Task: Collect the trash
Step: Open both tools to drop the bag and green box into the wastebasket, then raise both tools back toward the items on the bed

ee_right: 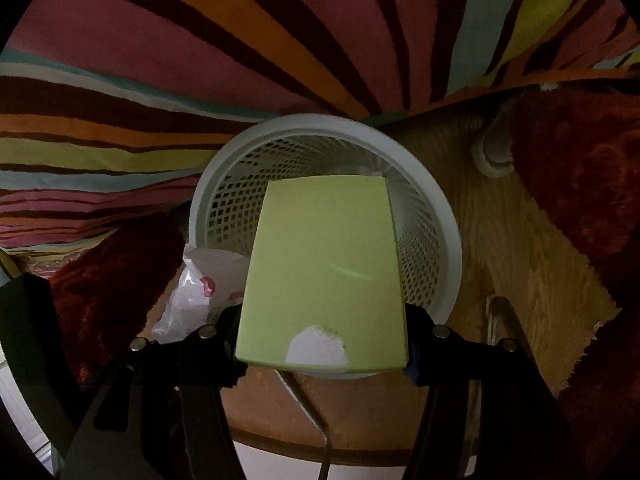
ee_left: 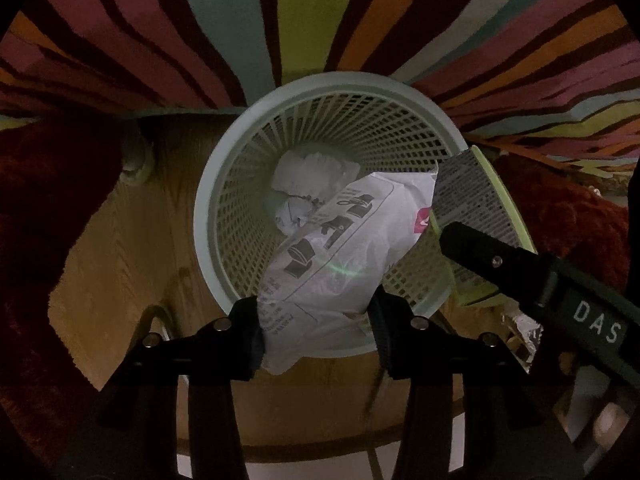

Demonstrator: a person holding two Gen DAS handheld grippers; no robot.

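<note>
The left gripper (ee_left: 318, 332) has its two fingers squeezed onto the near end of a white plastic bag (ee_left: 340, 248) with black drawings and print on it. The jaws are part way open, only as wide as the crumpled bag between them. The bag is long, and its long way runs from the fingers up and over the near rim of the basket (ee_left: 224, 168), with its far end pointing down inside. The basket is a pale round one with a wall full of little holes, and it stands on a wooden floor (ee_left: 132, 240) beside a striped cloth (ee_left: 224, 20). Crumpled white paper (ee_left: 308, 176) lies at the bottom of the basket. The right gripper (ee_right: 322, 344) pinches the near end of a flat green box (ee_right: 324, 260), with its jaws spread as wide as the box. The box's long way points away from the fingers, out over the basket's mouth. A fuzzy dark red rug (ee_right: 580, 184) lies near the basket.
</note>
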